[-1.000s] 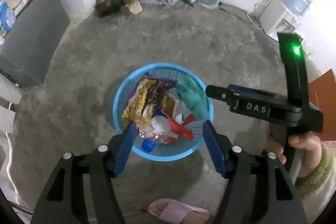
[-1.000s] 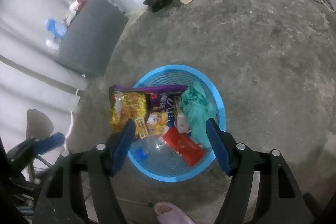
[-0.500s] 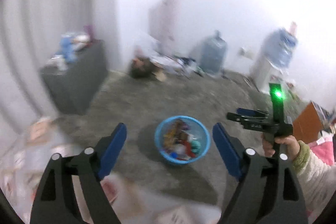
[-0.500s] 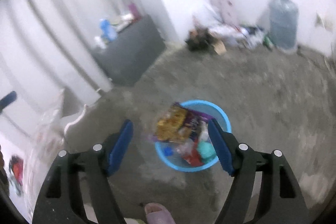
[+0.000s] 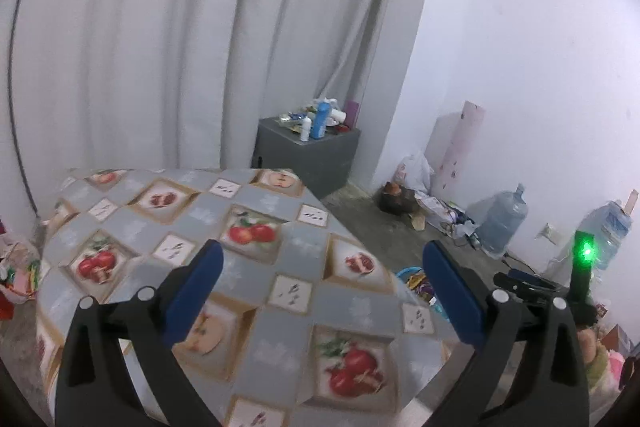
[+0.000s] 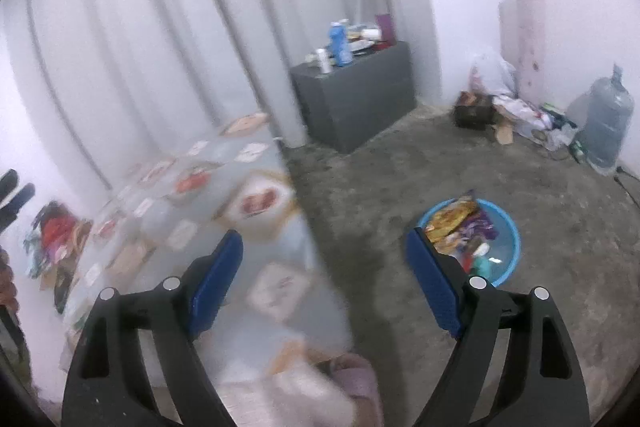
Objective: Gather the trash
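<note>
Down on the floor, right of the fruit-print table, sits the blue trash basket full of wrappers, nearer the right gripper than the left gripper, and both grippers are spread wide, holding nothing.

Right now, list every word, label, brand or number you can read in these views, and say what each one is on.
No text can be read in either view.
Snack wrappers in the blue basket: print too blurred.
Bottles on the grey cabinet, such as the blue bottle: labels too small.
Right gripper body, seen from the left wrist: only a green light, no lettering legible.
Tablecloth: fruit pictures and small marks, no words.
</note>
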The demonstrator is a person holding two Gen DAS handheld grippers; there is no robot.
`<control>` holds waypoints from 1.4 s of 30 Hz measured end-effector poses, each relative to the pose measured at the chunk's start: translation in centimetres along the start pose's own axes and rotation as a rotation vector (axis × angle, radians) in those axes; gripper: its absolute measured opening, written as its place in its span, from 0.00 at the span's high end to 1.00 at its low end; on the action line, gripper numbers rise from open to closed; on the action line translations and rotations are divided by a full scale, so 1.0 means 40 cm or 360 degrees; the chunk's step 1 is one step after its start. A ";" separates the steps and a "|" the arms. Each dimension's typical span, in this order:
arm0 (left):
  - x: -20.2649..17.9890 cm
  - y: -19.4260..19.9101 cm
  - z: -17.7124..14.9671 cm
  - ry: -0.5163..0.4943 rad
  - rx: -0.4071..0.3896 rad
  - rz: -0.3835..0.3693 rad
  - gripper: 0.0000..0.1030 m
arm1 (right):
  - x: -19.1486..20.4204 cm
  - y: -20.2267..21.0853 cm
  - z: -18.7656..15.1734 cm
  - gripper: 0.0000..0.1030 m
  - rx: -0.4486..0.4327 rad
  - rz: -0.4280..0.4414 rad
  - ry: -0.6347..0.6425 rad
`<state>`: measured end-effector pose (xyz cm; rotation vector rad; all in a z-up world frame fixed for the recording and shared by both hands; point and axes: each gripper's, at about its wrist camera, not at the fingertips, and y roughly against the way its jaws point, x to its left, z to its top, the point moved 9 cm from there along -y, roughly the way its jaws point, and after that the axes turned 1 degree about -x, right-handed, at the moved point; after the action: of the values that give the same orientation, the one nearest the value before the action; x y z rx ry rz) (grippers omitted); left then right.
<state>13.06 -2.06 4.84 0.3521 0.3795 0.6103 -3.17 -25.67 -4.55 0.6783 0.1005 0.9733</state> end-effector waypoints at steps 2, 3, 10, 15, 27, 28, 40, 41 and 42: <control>0.018 0.035 -0.022 0.0000 0.0001 -0.0003 0.05 | 0.041 0.021 -0.015 0.21 -0.0007 0.0010 0.0015; 0.021 0.044 -0.031 -0.0003 -0.0008 0.0012 0.05 | 0.064 0.028 -0.020 0.20 -0.0005 0.0025 0.0030; 0.085 0.073 -0.111 0.0150 -0.0073 0.0368 0.05 | 0.210 0.066 -0.027 0.10 -0.0070 0.0107 0.0285; 0.131 0.083 -0.183 0.0284 -0.0021 0.0713 0.05 | 0.271 0.063 -0.028 0.07 -0.0090 0.0220 0.0364; 0.120 0.030 -0.353 0.0412 0.0284 0.1030 0.05 | 0.205 -0.002 -0.189 0.07 0.0229 -0.0330 0.0639; 0.109 0.029 -0.361 0.0346 0.0300 0.1065 0.05 | 0.199 0.001 -0.199 0.07 0.0243 -0.0341 0.0627; 0.040 0.012 -0.427 0.0255 0.0449 0.1066 0.05 | 0.151 0.012 -0.229 0.07 0.0294 -0.0422 0.0601; 0.039 0.012 -0.425 0.0256 0.0445 0.1070 0.05 | 0.151 0.012 -0.229 0.07 0.0296 -0.0421 0.0601; 0.039 0.013 -0.423 0.0254 0.0442 0.1071 0.05 | 0.151 0.005 -0.229 0.07 0.0302 -0.0420 0.0598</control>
<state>6.49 2.76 -10.09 0.7112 0.5032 1.2541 -3.24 -16.39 -10.39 0.6292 0.6053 0.8320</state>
